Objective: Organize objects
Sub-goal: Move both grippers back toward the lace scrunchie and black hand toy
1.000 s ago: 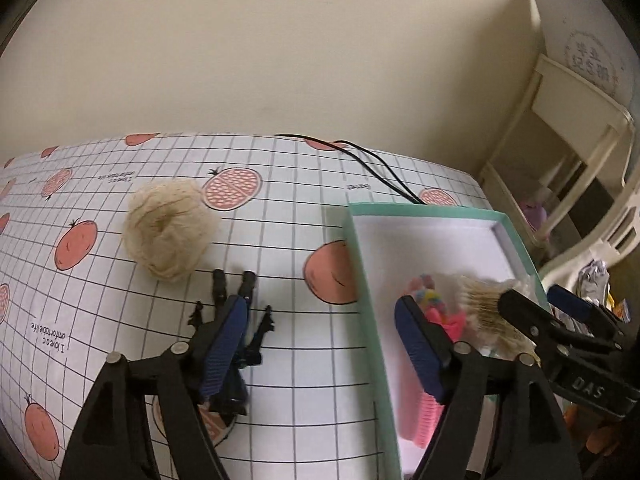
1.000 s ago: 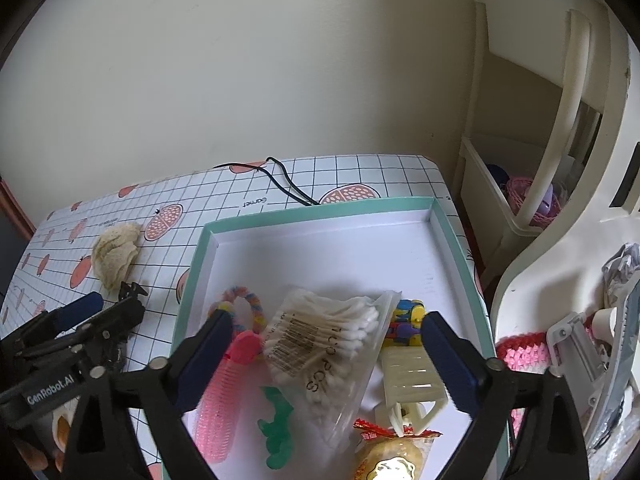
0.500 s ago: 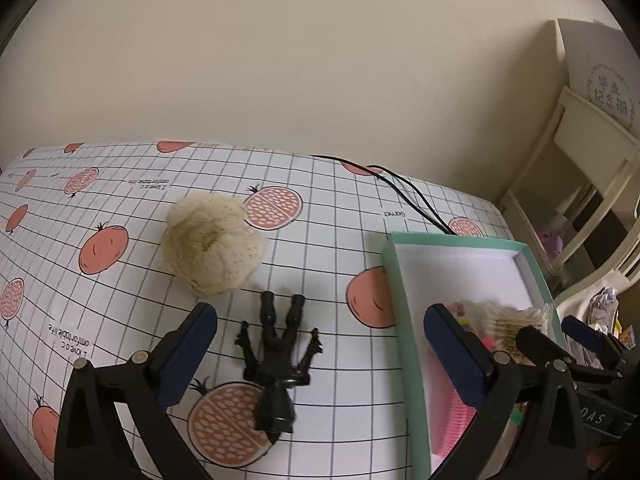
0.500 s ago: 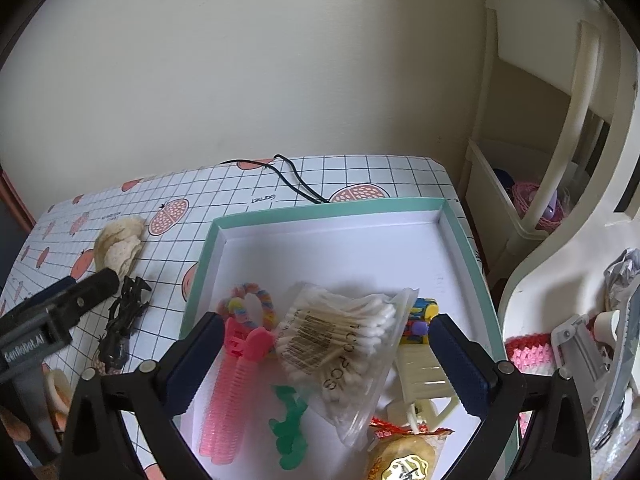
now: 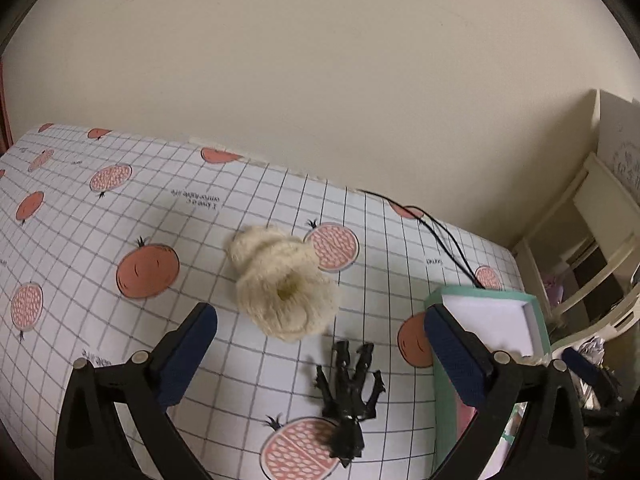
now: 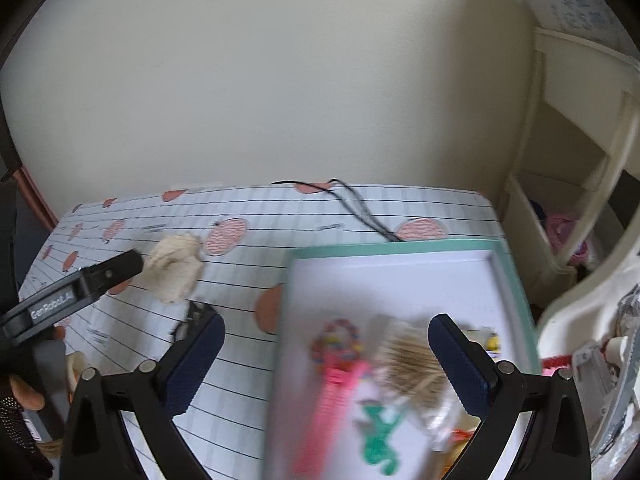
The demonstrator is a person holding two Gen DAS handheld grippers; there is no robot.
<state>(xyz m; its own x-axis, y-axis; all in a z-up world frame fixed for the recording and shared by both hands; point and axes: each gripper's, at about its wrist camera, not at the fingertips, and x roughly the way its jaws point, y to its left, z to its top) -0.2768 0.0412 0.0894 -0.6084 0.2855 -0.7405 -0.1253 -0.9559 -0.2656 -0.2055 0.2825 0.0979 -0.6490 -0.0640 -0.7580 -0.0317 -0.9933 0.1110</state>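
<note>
Left gripper (image 5: 320, 340) hangs wide open and empty above the cloth; the right gripper (image 6: 326, 350) likewise, by the tray (image 6: 516, 276). Ahead lies a cream scrunchie (image 5: 282, 284): probably light, soft, squashy, so pinch across its ring. The black figure (image 5: 350, 392) looks rigid; take its torso.

"GenRobot.AI" on left gripper (image 6: 86, 286) (white lettering); tablecloth (image 5: 120, 240) print unreadable

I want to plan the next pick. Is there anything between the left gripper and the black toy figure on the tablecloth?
Nothing visible. The left gripper, jaws open, has only bare tablecloth before the black toy figure. The fluffy cream scrunchie lies farther back.
</note>
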